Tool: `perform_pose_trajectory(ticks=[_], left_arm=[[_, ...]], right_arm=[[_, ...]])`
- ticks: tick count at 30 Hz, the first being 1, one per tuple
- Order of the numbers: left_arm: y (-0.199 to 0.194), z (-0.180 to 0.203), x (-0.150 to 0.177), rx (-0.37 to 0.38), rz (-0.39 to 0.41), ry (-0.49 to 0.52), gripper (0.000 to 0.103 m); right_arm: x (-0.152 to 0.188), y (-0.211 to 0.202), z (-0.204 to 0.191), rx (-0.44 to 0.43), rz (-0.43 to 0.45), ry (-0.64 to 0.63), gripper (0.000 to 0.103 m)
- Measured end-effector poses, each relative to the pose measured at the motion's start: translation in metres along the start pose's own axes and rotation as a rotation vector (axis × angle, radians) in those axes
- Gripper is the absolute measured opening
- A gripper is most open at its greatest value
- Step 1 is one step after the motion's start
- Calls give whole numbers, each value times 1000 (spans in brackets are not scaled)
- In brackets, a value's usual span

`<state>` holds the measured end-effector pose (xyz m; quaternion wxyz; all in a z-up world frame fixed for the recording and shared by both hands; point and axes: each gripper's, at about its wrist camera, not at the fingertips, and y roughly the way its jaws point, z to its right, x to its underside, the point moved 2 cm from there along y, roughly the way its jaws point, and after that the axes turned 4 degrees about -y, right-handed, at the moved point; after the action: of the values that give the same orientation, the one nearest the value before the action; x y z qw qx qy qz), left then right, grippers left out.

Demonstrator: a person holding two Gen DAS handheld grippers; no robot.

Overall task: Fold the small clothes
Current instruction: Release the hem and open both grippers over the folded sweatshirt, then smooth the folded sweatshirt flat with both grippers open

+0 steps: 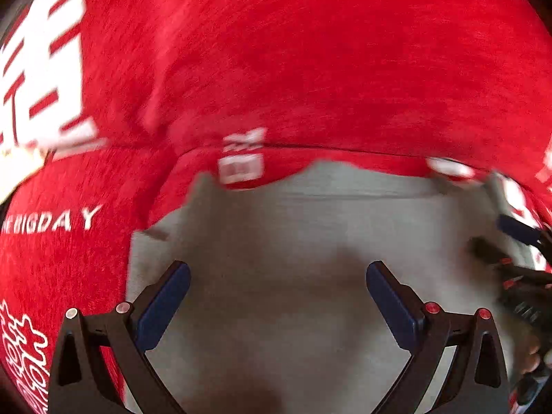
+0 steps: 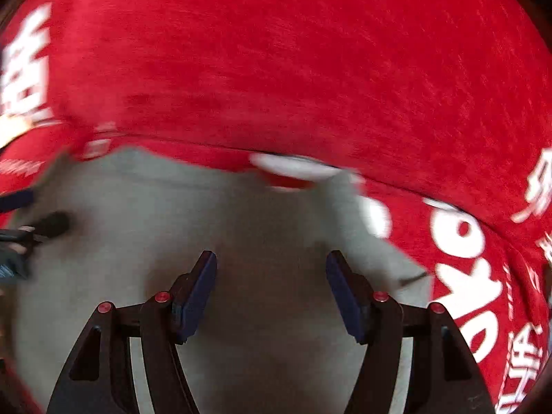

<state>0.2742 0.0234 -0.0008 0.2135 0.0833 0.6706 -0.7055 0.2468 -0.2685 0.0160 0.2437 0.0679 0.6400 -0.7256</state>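
Over grey cloth on red printed fabric: left gripper spread wide, right gripper parted, both empty-jawed; edges motion-blurred.

A red cloth printed with white lettering covers the whole surface, blurred throughout.

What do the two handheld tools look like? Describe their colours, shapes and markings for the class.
Both match. The left tool has black angular linkage arms, flat dark-blue pads, silver round studs on one arm and red on the other. The right tool shows only red studs.
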Motion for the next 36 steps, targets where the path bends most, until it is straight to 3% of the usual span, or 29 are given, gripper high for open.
perform_pose_trajectory(ticks=[2, 4, 6, 8, 10, 12, 14, 16, 19, 23, 25, 27, 30, 31, 32, 34, 36], left_arm=[[14, -26, -5, 29, -31, -79, 102], [18, -46, -10, -26, -25, -128, 102], [26, -68, -12, 55, -74, -218, 102], [21, -82, -11, 42, -76, -280, 102], [1, -90, -9, 36, -30, -301, 102], [-29, -92, -1, 10, 45, -295, 102], [-55, -84, 18, 14, 100, -279, 102], [-71, -57, 43, 54, 94, -189, 102], [-83, -14, 75, 74, 106, -61, 102], [-71, -5, 96, 28, 77, -18, 102], [-61, -18, 106, -7, 69, -12, 102], [-69, -32, 111, 17, 90, -33, 102], [-78, -51, 120, 63, 53, -82, 102], [-80, -59, 123, 27, 51, -95, 102], [-83, -67, 129, -8, 51, -108, 102], [-91, -84, 137, 15, 41, -166, 102], [-100, -93, 145, 27, 45, -231, 102]], right_arm=[[3, 12, 34, -37, -12, 124, 70], [9, 19, 64, -46, -28, 232, 73], [15, 19, 83, -100, -5, 313, 73], [17, 11, 89, -76, -2, 336, 72], [19, -10, 86, 2, 39, 323, 72], [26, -37, 73, 25, 95, 289, 74], [37, -56, 44, -32, 111, 216, 74], [50, -64, 3, -96, 92, 107, 74], [71, -67, -47, -122, 81, -34, 74], [99, -69, -62, -91, 80, -84, 74], [110, -72, -44, -81, 81, -39, 75], [120, -71, -11, -66, 67, 34, 76], [142, -79, 38, -111, 66, 140, 76], [147, -85, 49, -123, 63, 159, 76], [151, -92, 55, -111, 61, 168, 77], [159, -104, 59, -7, 31, 183, 77], [166, -121, 49, -43, 65, 166, 77]])
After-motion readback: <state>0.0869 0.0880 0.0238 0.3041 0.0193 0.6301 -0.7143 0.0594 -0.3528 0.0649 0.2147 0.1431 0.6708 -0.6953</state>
